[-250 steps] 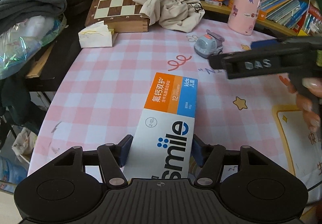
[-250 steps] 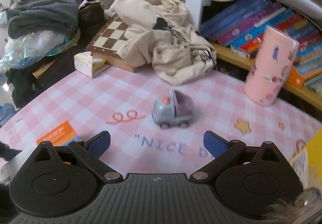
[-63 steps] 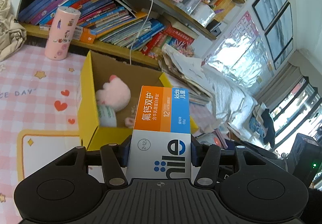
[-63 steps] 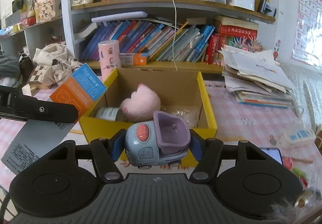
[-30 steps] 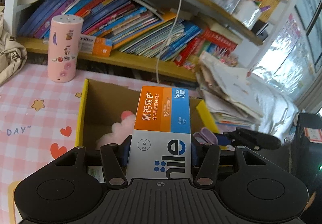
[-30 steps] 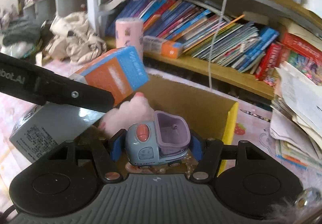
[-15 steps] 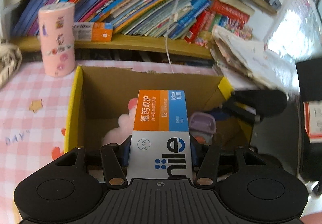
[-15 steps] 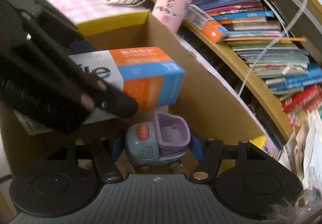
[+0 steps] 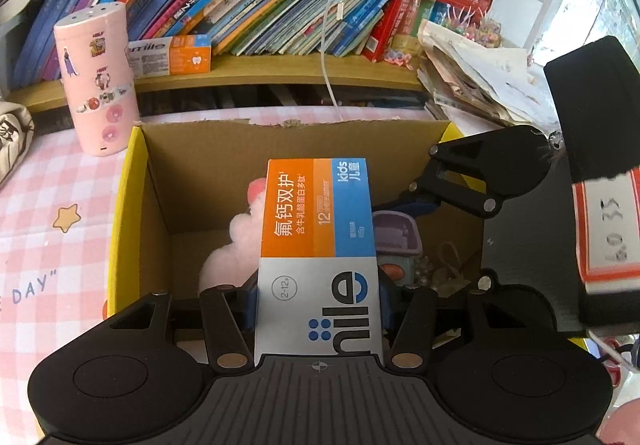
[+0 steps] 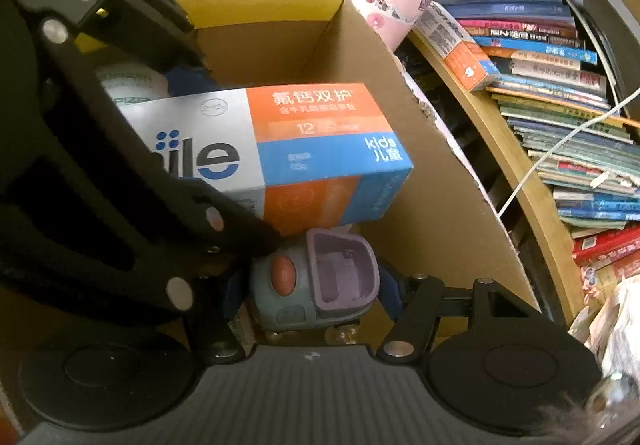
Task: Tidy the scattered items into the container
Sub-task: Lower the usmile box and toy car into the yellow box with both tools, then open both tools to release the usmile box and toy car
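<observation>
My left gripper point(image 9: 318, 295) is shut on an orange, blue and white toothpaste box point(image 9: 318, 245), held over the open yellow cardboard box point(image 9: 120, 205). The same toothpaste box point(image 10: 280, 149) crosses the right wrist view, inside the cardboard box point(image 10: 420, 149). My right gripper point(image 10: 312, 295) is shut on a small grey-blue toy car point(image 10: 316, 285) with a purple top and orange button, low inside the box. That toy car point(image 9: 396, 245) and the right gripper point(image 9: 404, 207) show just right of the toothpaste box. A pink plush toy point(image 9: 228, 245) lies beneath, partly hidden.
A pink sticker-covered canister point(image 9: 98, 77) stands left of the cardboard box on the pink checked cloth point(image 9: 40, 181). A bookshelf point(image 9: 280, 65) with a hanging white cable point(image 9: 332, 45) runs behind. Loose papers point(image 9: 472, 73) pile up at right. A white bottle point(image 10: 128, 83) lies in the box.
Both grippers have come down into the cardboard box with their loads. The right gripper has rolled, so the box and shelf now sit tilted in its view.
</observation>
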